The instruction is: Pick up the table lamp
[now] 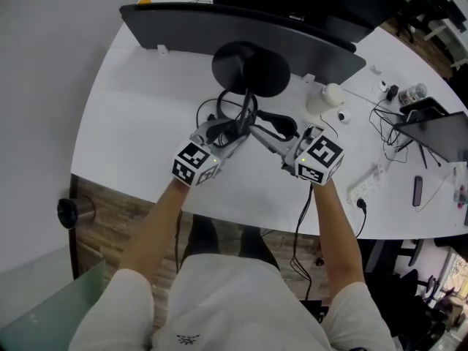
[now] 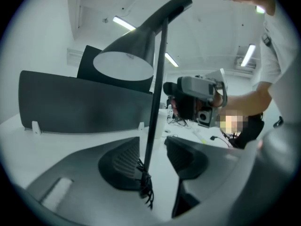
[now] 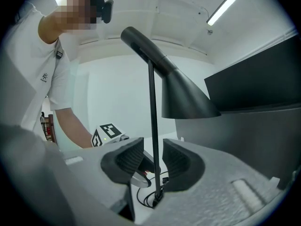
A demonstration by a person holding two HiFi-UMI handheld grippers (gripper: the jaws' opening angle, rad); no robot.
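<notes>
Since the table lamp (image 1: 251, 68) looks top-heavy on its thin, stiff stem (image 2: 155, 102), hold low; left gripper (image 2: 153, 157) and right gripper (image 3: 153, 160) fingers (image 3: 123, 161) stand slightly apart around it

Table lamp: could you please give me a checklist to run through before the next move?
1. The table lamp has its stem between the jaws of the left hand-held gripper: ok.
2. Left jaws shut on stem: not ok, apart.
3. Stem between the jaws of the right hand-held gripper: ok.
4. Right jaws shut on stem: not ok, gap each side.
5. Stem upright: ok.
6. Cable bundle at the stem's foot free to lift: cannot tell.
</notes>
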